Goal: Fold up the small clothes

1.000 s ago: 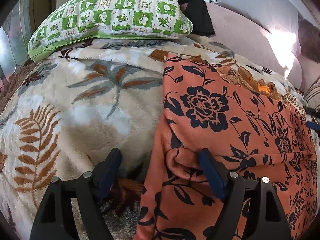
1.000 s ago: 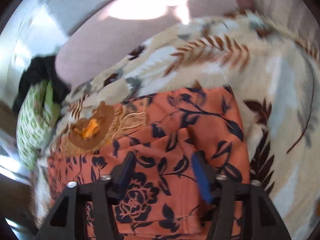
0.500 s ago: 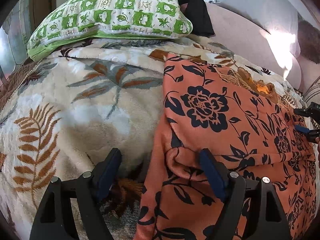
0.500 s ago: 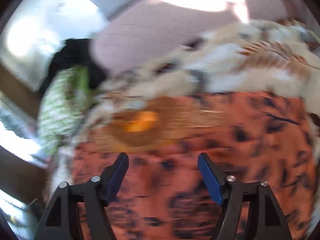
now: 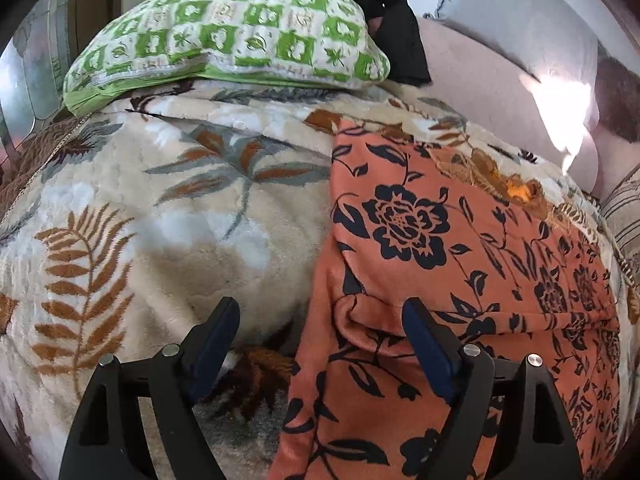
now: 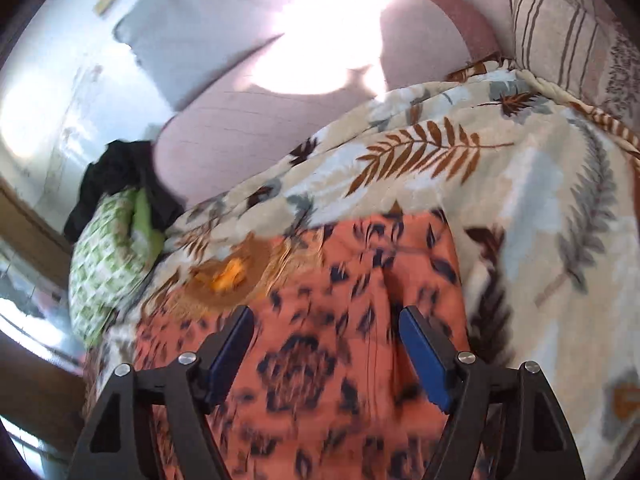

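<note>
1 orange floral garment point(image 5: 460, 264), 1 leaf-print blanket point(image 5: 168, 216), 1 green checked pillow point(image 5: 240, 32), 1 striped cushion point(image 6: 560, 32), 1 black cloth point(image 5: 384, 8), 2 grippers point(image 5: 320, 328) point(image 6: 326, 334)

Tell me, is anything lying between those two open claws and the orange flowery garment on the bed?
Nothing visible does. The left gripper is open right at the orange garment and its folded edge; the right gripper is open directly over it. The green pillow lies well beyond.
</note>
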